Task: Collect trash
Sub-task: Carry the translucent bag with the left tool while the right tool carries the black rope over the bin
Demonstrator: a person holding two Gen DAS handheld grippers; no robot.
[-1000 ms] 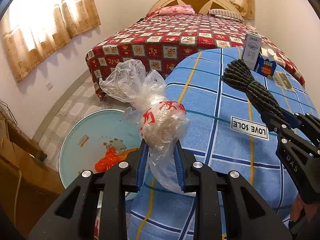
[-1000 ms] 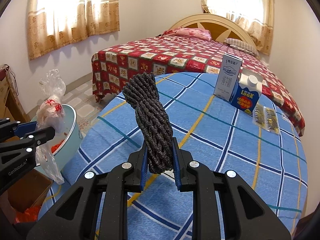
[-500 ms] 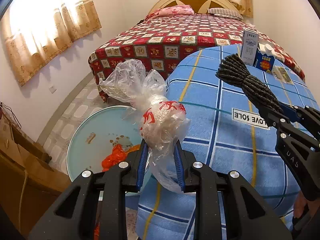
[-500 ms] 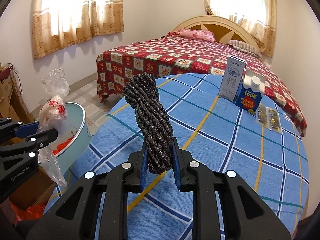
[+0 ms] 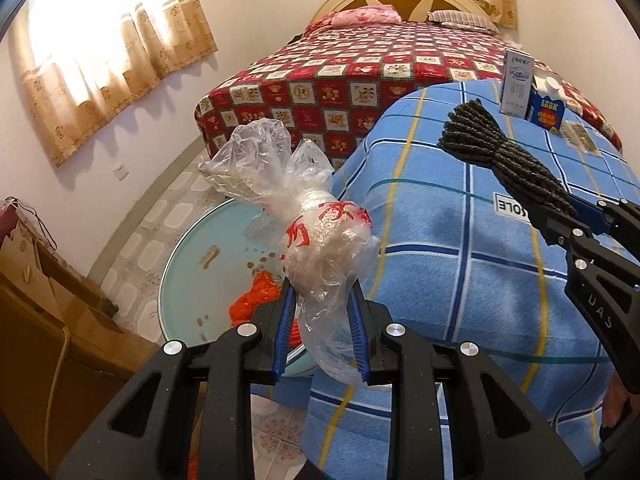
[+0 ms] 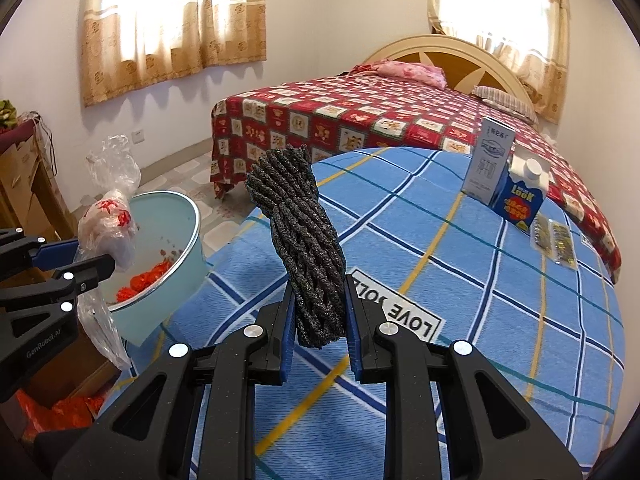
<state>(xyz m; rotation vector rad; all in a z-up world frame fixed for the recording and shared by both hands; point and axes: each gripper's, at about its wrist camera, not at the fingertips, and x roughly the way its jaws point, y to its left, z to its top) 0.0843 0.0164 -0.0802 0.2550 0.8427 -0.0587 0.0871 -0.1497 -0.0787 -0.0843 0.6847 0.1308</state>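
My left gripper (image 5: pixel 320 332) is shut on a clear plastic bag with red print (image 5: pixel 320 236) and holds it above the rim of a pale blue bin (image 5: pixel 200 280) beside the table. The bin has orange-red trash (image 5: pixel 256 304) inside. My right gripper (image 6: pixel 318 316) is shut on a bundle of dark braided cord (image 6: pixel 304 236), held upright over the blue checked tablecloth (image 6: pixel 480 280). The bag (image 6: pixel 106 220) and bin (image 6: pixel 176 248) also show at the left of the right wrist view. The cord (image 5: pixel 504 160) shows at the right of the left wrist view.
A white carton (image 6: pixel 490 160), a blue milk carton (image 6: pixel 520 200) and flat packets (image 6: pixel 554 240) stand at the table's far right. A bed with a red patterned cover (image 6: pixel 360 120) lies behind. Brown cardboard boxes (image 5: pixel 48 320) sit left of the bin.
Both grippers have moved left toward the bin with their loads. The bag now hangs further over the bin, and the bin looks closer in both views.
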